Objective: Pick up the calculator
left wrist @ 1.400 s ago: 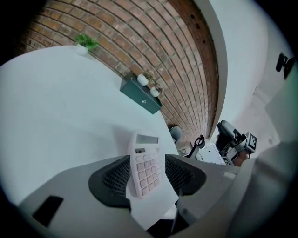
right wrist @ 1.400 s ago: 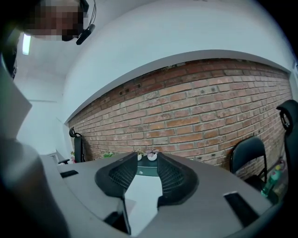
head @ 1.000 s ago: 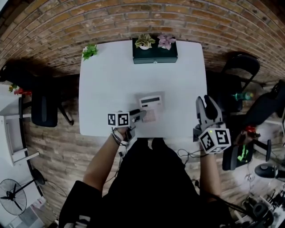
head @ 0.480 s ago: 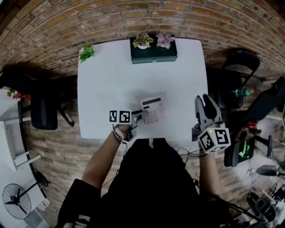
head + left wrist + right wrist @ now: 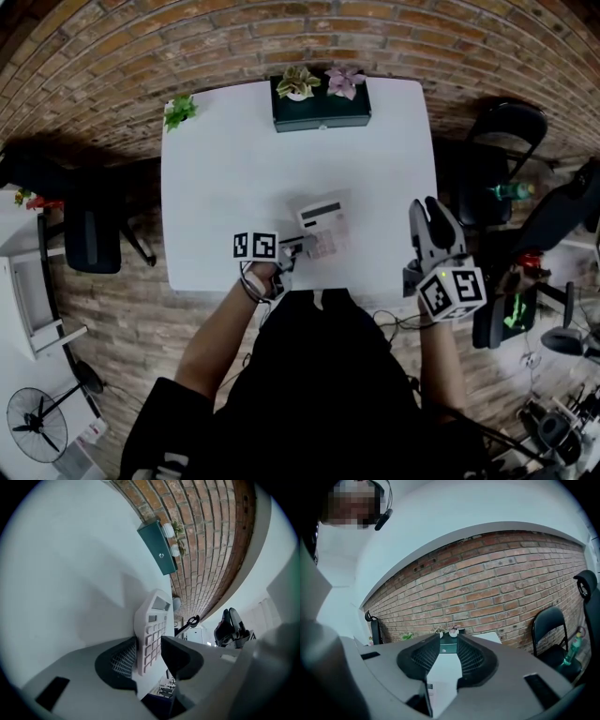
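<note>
Left gripper (image 5: 150, 652), its jaws just closing, pinches the calculator (image 5: 155, 618) by its near edge.

The table (image 5: 234, 169) is plain white. The calculator (image 5: 322, 228) is pale grey-white with faintly pink keys. At the far edge sits a dark green planter box (image 5: 321, 111), and the brick wall (image 5: 187, 47) is red-brown with pale mortar lines.

One calculator (image 5: 323, 228), one white table (image 5: 225, 169), one green planter box (image 5: 321, 109), three small plants (image 5: 300, 82) (image 5: 344, 82) (image 5: 180, 111).
</note>
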`<control>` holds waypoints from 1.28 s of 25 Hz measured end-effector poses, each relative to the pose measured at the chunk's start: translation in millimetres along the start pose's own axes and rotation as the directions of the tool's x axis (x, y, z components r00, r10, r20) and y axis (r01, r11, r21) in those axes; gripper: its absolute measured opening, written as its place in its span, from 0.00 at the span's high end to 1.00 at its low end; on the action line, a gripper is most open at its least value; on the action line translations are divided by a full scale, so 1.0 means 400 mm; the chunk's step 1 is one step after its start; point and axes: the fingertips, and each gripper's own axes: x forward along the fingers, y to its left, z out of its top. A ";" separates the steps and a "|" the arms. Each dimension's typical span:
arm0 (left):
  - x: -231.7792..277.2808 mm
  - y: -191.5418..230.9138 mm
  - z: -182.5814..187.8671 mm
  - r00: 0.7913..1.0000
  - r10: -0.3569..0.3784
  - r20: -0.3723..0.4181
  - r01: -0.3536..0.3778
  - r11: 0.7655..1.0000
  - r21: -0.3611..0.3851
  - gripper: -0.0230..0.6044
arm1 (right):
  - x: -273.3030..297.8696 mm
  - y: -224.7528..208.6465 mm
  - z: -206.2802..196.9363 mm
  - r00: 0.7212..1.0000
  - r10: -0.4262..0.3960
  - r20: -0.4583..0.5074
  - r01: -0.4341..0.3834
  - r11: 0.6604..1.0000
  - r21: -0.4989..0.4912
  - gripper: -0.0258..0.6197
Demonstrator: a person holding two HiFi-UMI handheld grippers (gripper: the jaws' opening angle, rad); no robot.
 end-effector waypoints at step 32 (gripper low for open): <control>0.010 -0.029 0.031 0.998 -0.008 0.061 0.003 0.997 0.082 0.77 | 0.018 -0.016 -0.005 0.999 0.032 -0.014 -0.031 0.999 0.039 0.81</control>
